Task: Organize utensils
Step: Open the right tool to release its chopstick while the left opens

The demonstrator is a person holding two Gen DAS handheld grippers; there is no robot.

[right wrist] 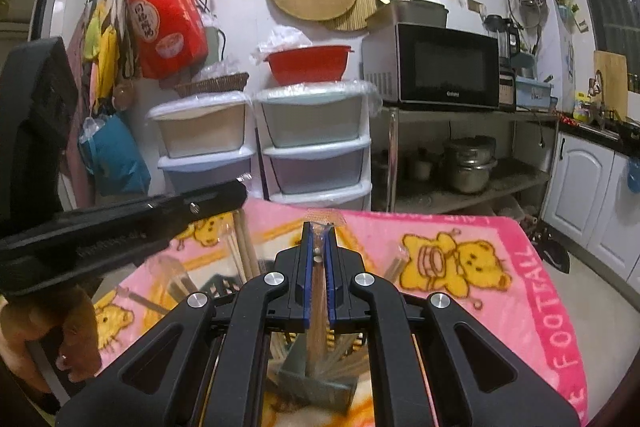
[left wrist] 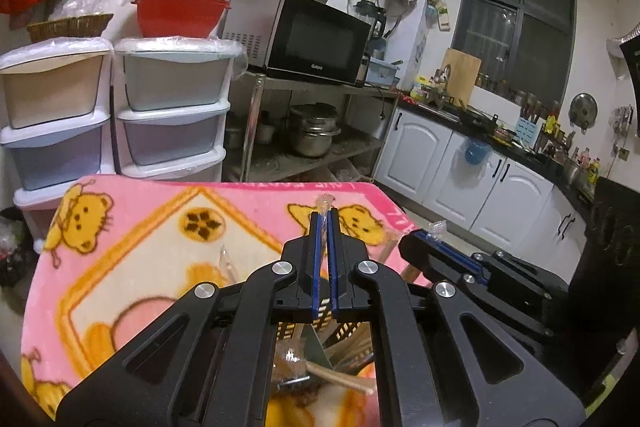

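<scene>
Across the lower half of both views spreads a pink blanket (left wrist: pixel 248 195) printed with yellow cartoon bears, covering the table on which the work takes place. Behind it stand two stacks of plastic drawers (right wrist: pixel 316 143) and a steel rack carrying a microwave (right wrist: pixel 436 65); white cabinets (left wrist: pixel 452 163) run along the right wall.

Left gripper (left wrist: pixel 325 217): seen from its own camera, it points slightly downward over the blanket, its blue-lined fingers pressed together on a clear-wrapped pair of chopsticks (left wrist: pixel 323 203), whose crimped wrapper end sticks out just past the tips. In the right wrist view the same gripper crosses the left side as a dark bar, and a hand (right wrist: pixel 52 331) grasps its handle at the lower left.

Right gripper (right wrist: pixel 318 227): likewise tilted a little below level, fingers closed on a second wrapped chopstick packet (right wrist: pixel 318 255); the brown sticks run back between the blue pads and the wrapper end protrudes above the tips. In the left wrist view it lies just beside the left gripper, to its right, with a bit of wrapper at its tip.

Beneath both grippers sits a black slotted utensil basket (right wrist: pixel 224 285) on the blanket; it holds several more chopsticks (left wrist: pixel 344 379), wrapped and bare, leaning at mixed angles. Further wrapped chopsticks (right wrist: pixel 244 243) rise from it beside the left gripper
</scene>
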